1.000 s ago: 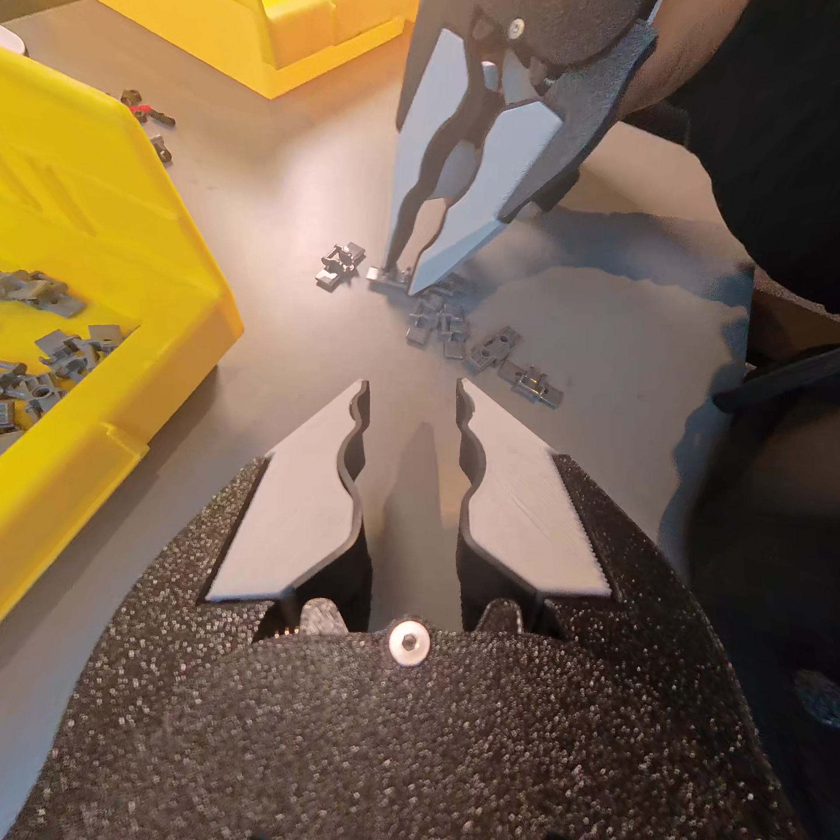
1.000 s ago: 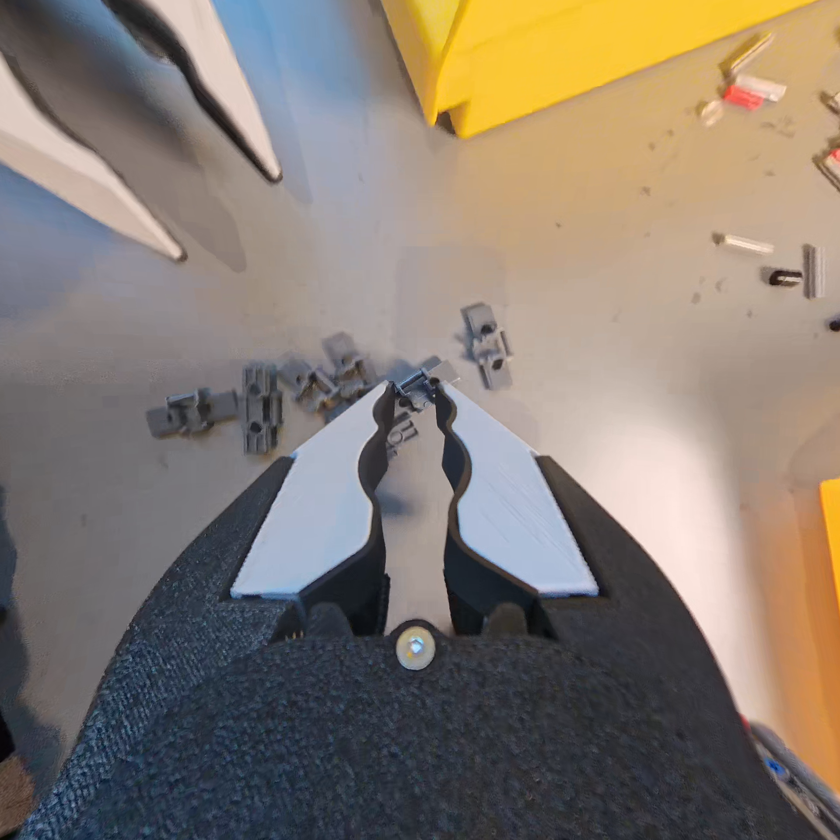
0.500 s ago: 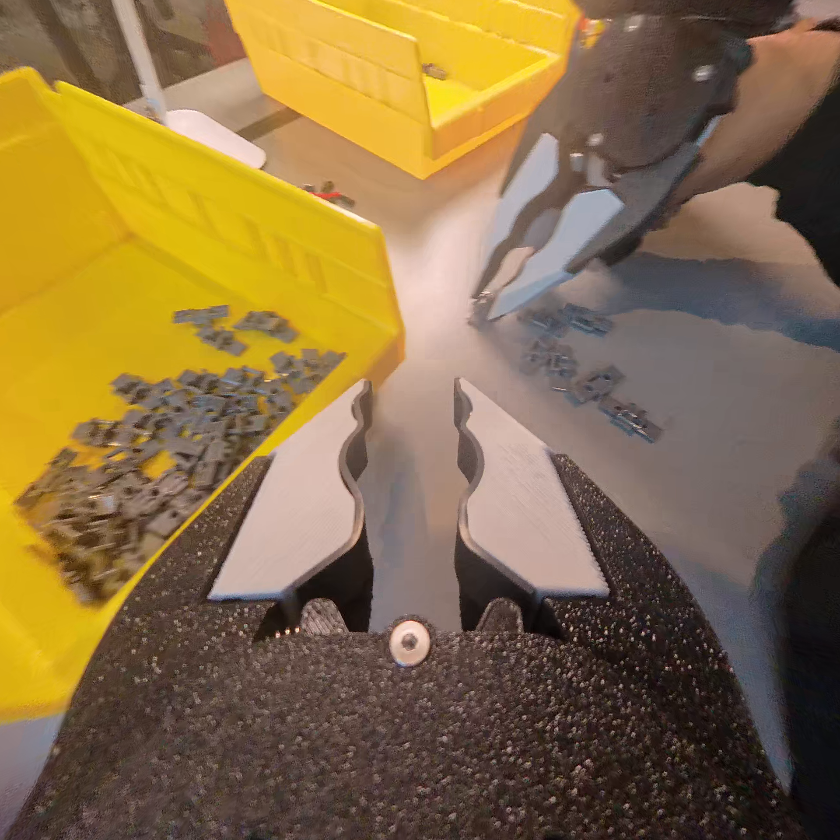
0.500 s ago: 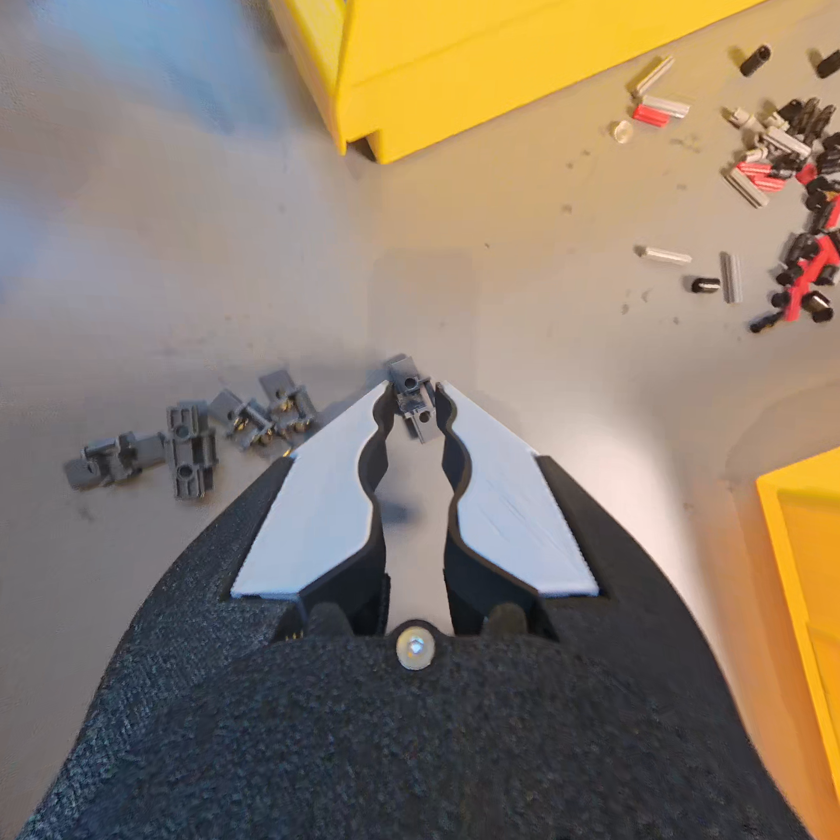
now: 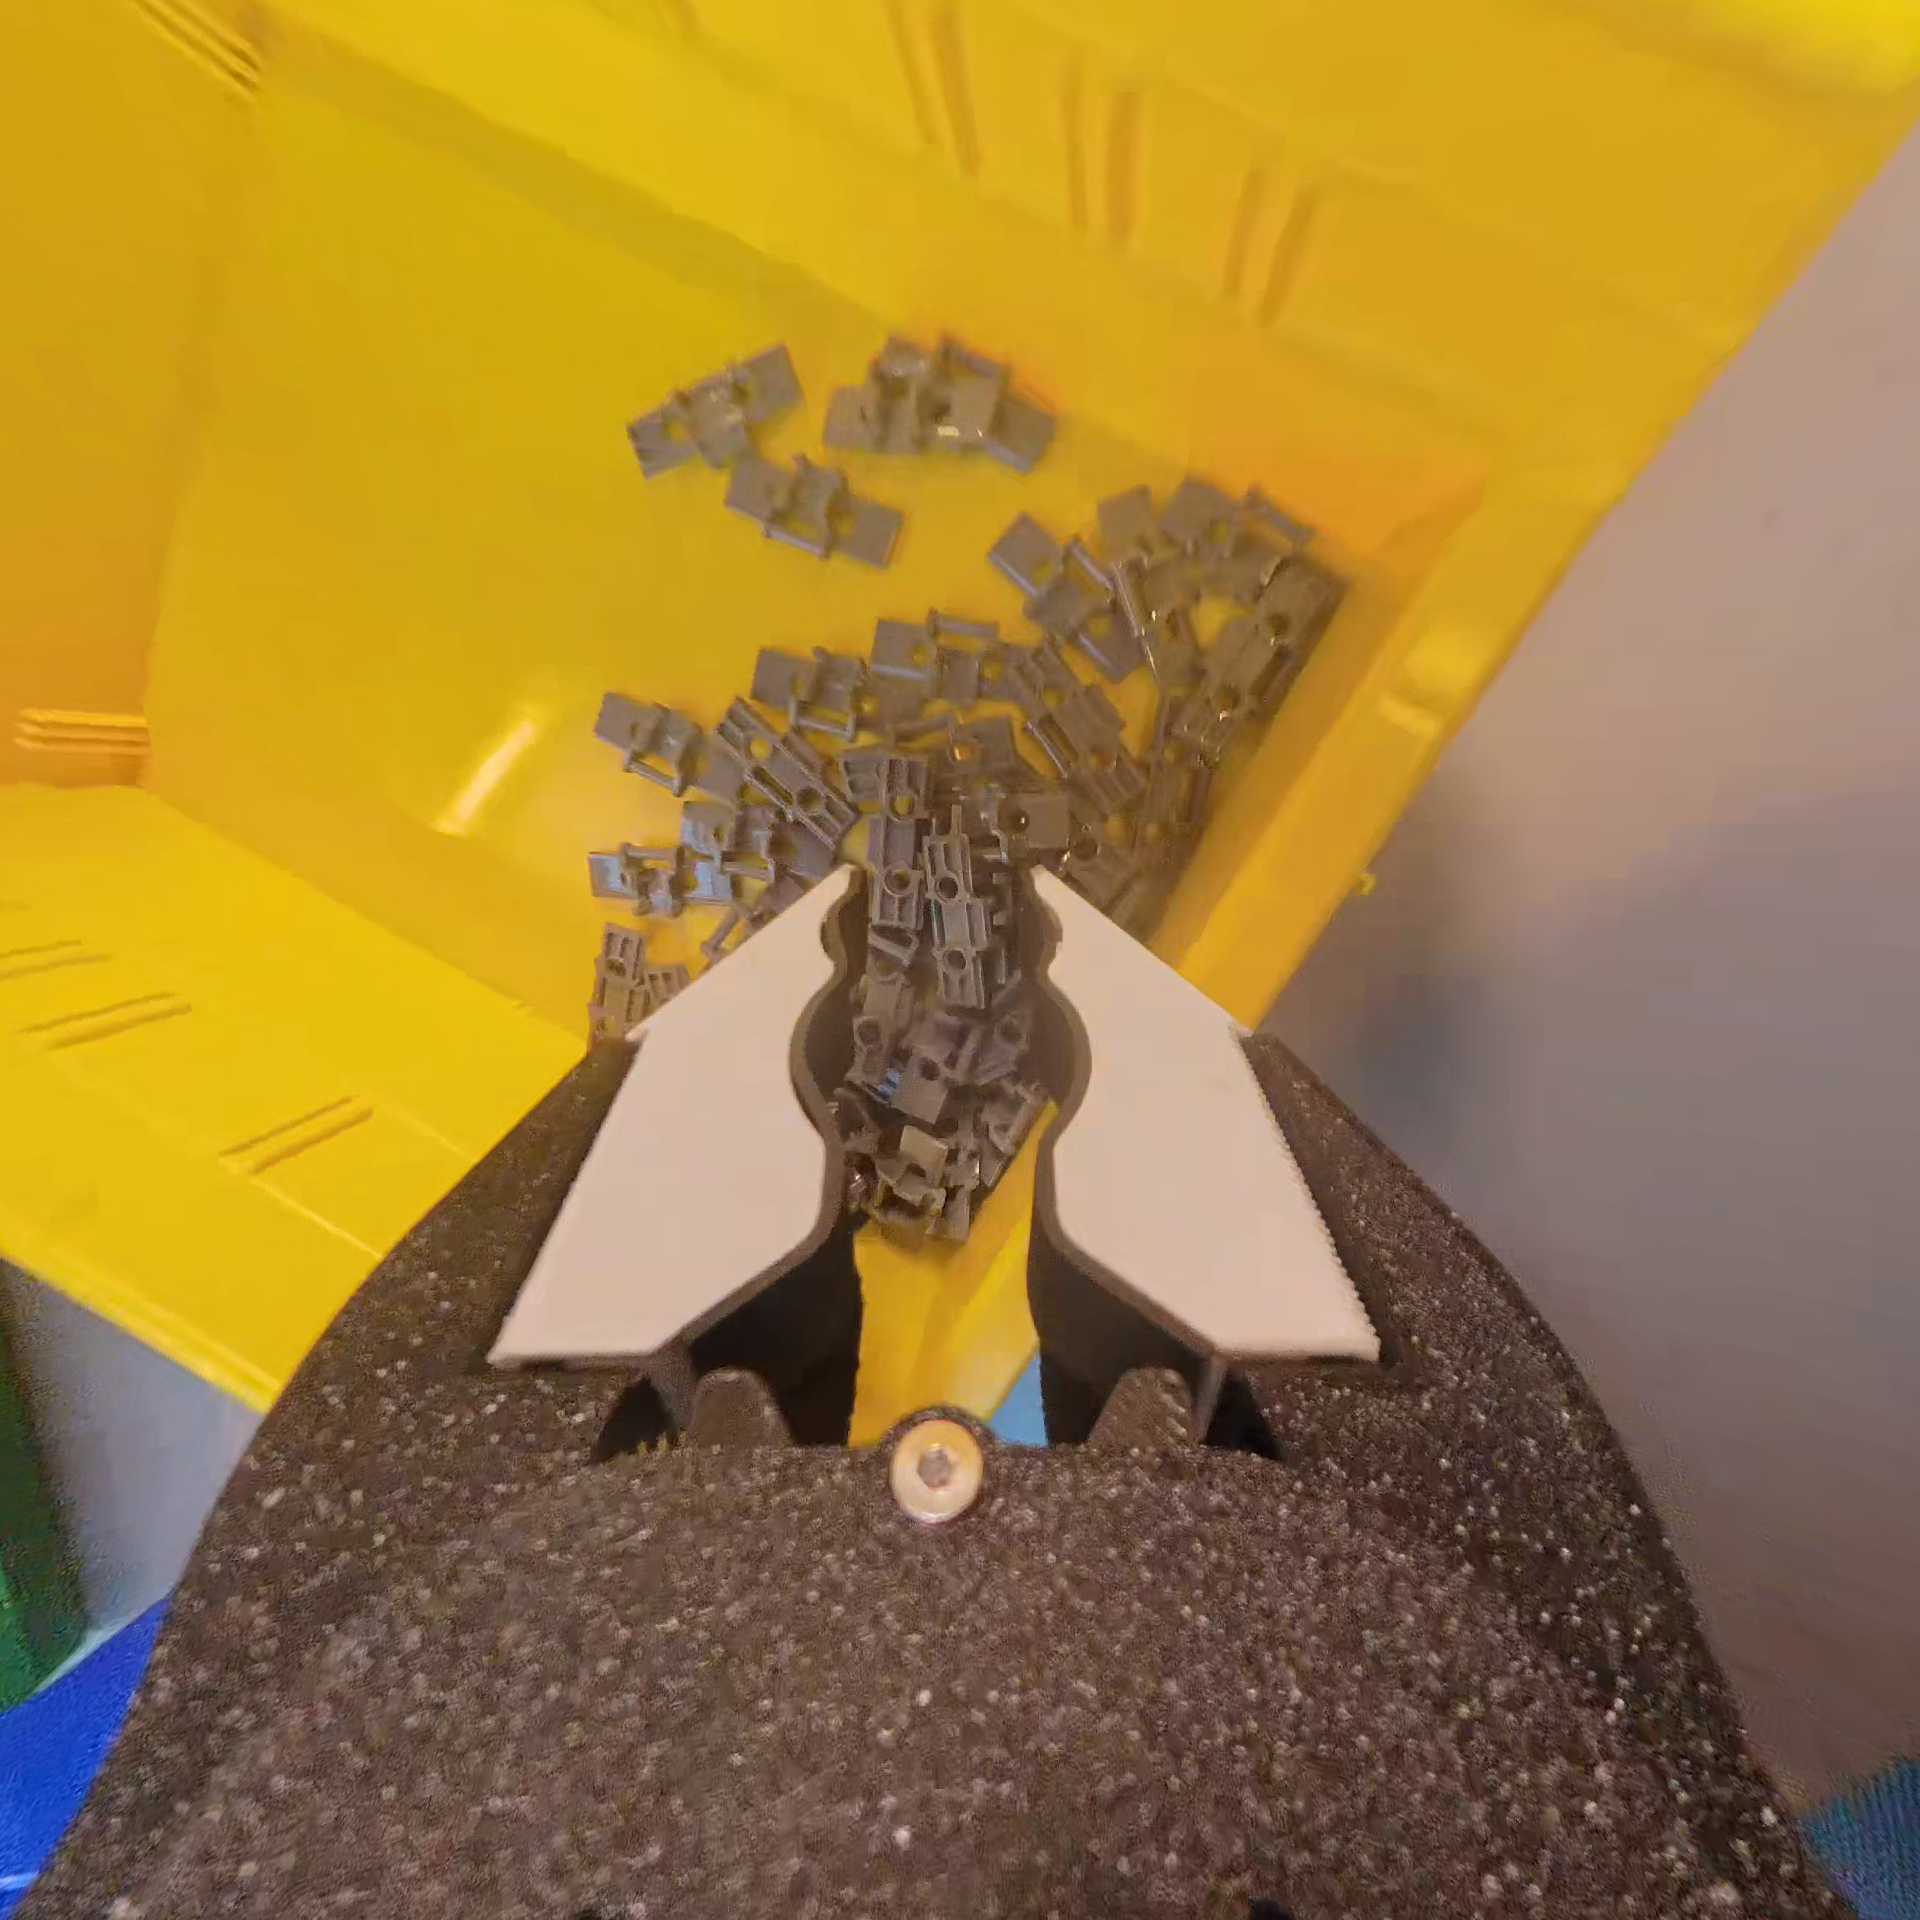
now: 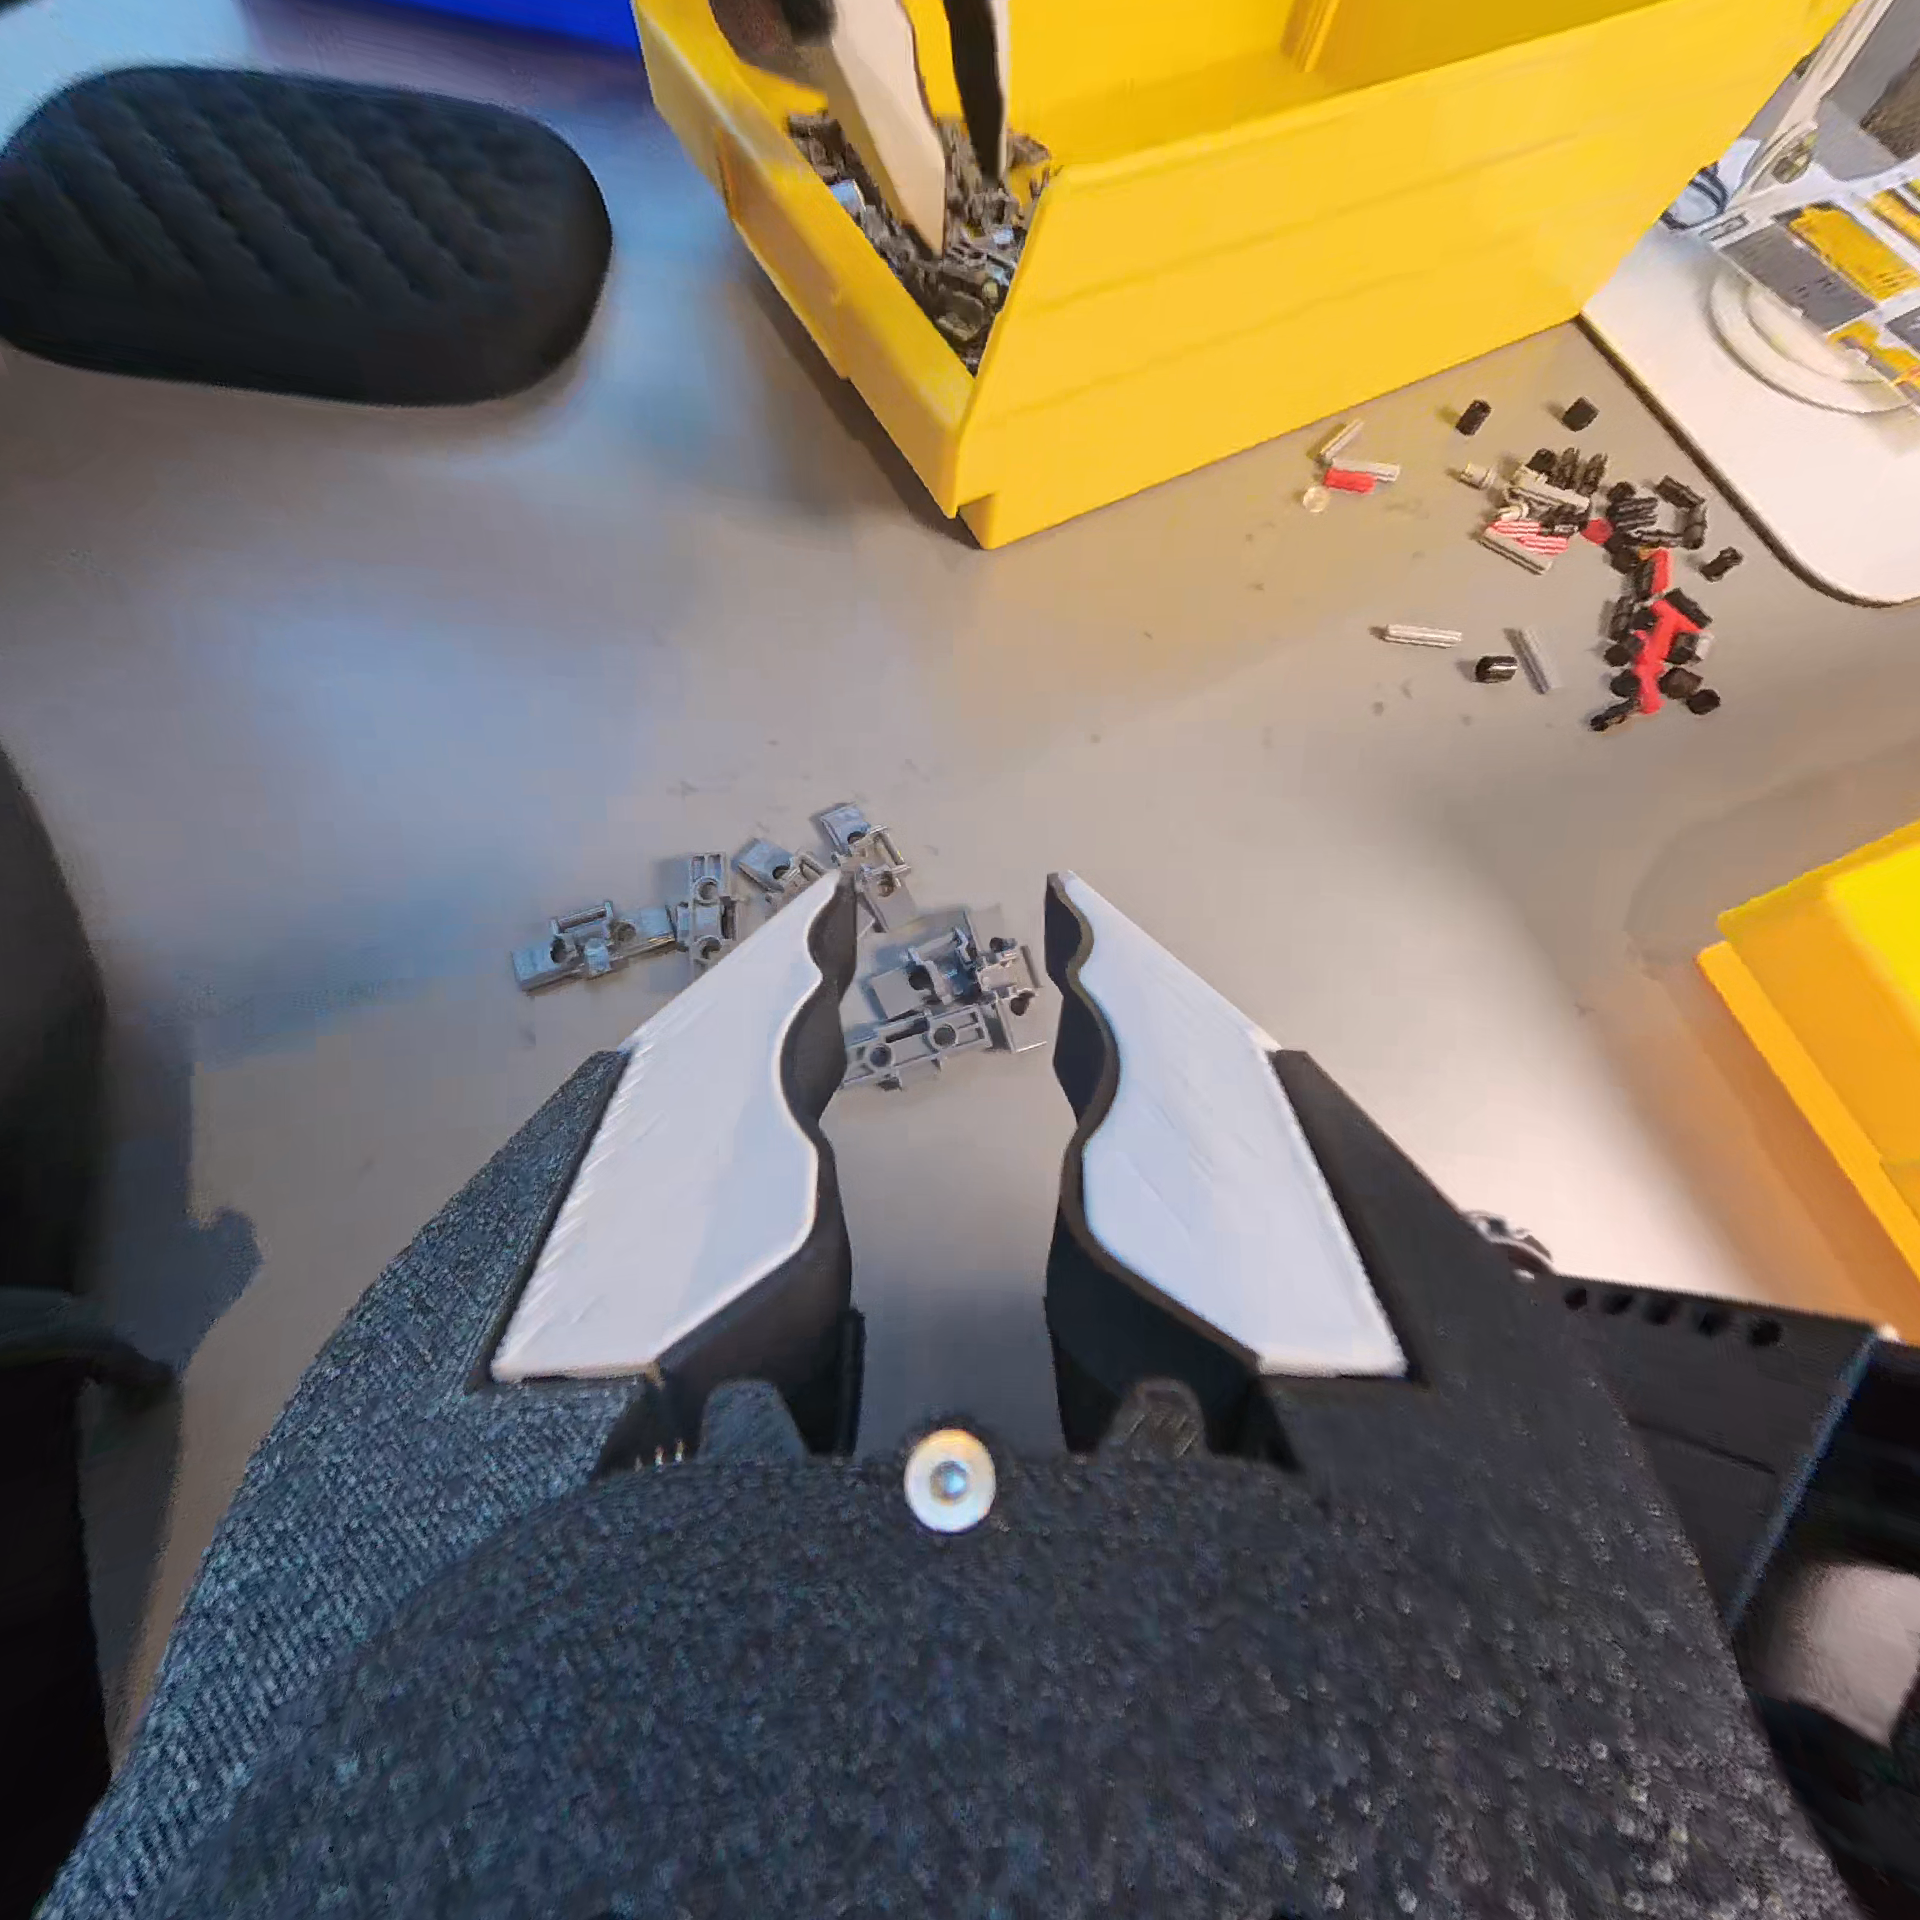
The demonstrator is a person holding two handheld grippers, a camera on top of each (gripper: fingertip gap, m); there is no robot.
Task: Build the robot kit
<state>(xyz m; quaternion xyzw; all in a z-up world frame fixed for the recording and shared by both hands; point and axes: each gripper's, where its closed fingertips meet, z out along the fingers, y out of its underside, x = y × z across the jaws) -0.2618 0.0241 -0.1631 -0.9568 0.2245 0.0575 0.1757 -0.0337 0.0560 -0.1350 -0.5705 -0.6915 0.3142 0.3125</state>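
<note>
My left gripper (image 5: 945,878) is open, tips down in a yellow bin (image 5: 416,520), in a pile of small grey clip parts (image 5: 935,748). Several parts lie between its fingers; none is clamped. From the right wrist view this gripper (image 6: 935,177) shows in the corner of the same bin (image 6: 1299,312). My right gripper (image 6: 945,883) is open and empty above the grey table. A small cluster of grey parts (image 6: 935,997) lies between and just below its fingertips. More grey parts (image 6: 644,925) lie to the left of its left finger.
A black quilted pad (image 6: 291,229) lies at the far left. Small black, red and grey pieces (image 6: 1621,582) are scattered at the right. A second yellow bin (image 6: 1839,1039) is at the right edge. A white base (image 6: 1787,447) stands at the far right. One gripper's finger ends stand about 25 cm off the other's.
My left gripper swung left from the table and dipped into the yellow bin's pile. My right gripper opened, let go of the grey part it held, and drew back from the table.
</note>
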